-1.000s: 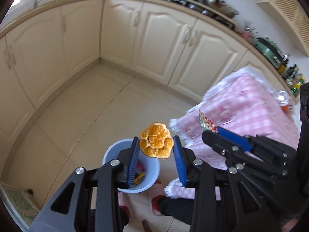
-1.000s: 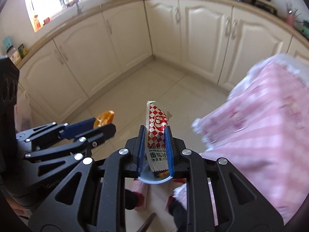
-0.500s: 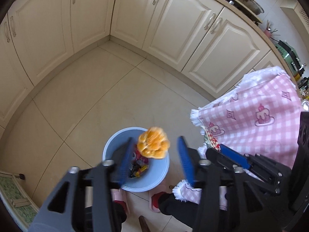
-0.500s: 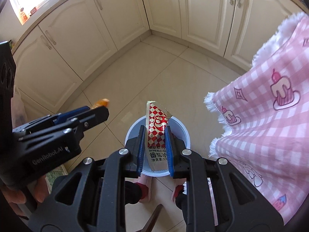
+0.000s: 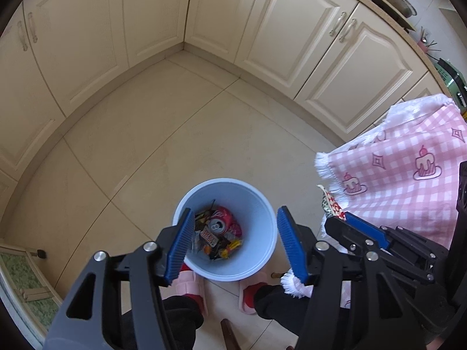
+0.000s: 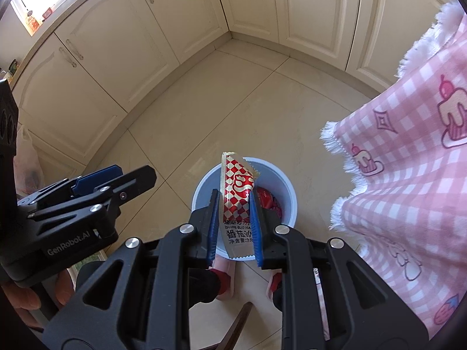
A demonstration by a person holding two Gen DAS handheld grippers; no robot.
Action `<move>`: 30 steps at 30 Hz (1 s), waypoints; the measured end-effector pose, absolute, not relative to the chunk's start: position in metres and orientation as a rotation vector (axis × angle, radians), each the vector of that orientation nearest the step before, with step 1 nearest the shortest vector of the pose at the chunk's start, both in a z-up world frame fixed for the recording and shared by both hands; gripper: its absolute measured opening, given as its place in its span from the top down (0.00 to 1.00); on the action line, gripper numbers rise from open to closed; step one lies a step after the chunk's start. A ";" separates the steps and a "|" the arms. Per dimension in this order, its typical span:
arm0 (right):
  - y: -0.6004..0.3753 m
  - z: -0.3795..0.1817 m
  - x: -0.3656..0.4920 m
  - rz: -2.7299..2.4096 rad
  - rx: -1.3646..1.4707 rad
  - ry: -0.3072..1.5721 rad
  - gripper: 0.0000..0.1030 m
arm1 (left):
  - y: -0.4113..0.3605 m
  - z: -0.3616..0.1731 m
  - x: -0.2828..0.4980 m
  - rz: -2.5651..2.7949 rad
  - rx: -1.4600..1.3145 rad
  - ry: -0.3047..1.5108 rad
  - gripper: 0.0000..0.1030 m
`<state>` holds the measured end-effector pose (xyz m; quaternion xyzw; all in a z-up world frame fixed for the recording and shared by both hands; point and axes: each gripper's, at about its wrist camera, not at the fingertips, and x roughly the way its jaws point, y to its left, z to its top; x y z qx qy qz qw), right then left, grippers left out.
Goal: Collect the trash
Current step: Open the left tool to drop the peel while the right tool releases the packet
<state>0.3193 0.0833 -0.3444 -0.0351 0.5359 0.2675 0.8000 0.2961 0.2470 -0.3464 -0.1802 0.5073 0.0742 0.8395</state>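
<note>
Left wrist view: the left gripper (image 5: 235,240) has just been opening, its ribbed blue jaws spread with nothing between them, over a round pale-blue plastic bin (image 5: 262,218) holding a dented soda can (image 5: 217,226) and wrappers. The right gripper (image 6: 233,218) pinches a crinkly red-and-white checked sachet (image 6: 236,186) printed "ZHONG GUO", above that bin

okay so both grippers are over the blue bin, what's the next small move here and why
Probably open the right gripper. It is shut on the red-and-white checked sauce packet directly above the round light-blue plastic bin, so the packet should drop in. The left gripper, whose jaws have just been opening, is empty.
</note>
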 end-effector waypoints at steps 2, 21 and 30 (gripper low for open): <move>0.085 -0.348 0.319 0.578 -0.074 1.156 0.81 | 0.250 -0.348 0.294 0.167 -0.386 1.075 0.44; 0.094 -0.351 0.319 0.588 -0.065 1.173 0.79 | 0.254 -0.340 0.286 0.168 -0.377 1.069 0.44; 0.081 -0.322 0.310 0.583 -0.063 1.116 0.78 | 0.241 -0.312 0.275 0.159 -0.358 1.022 0.44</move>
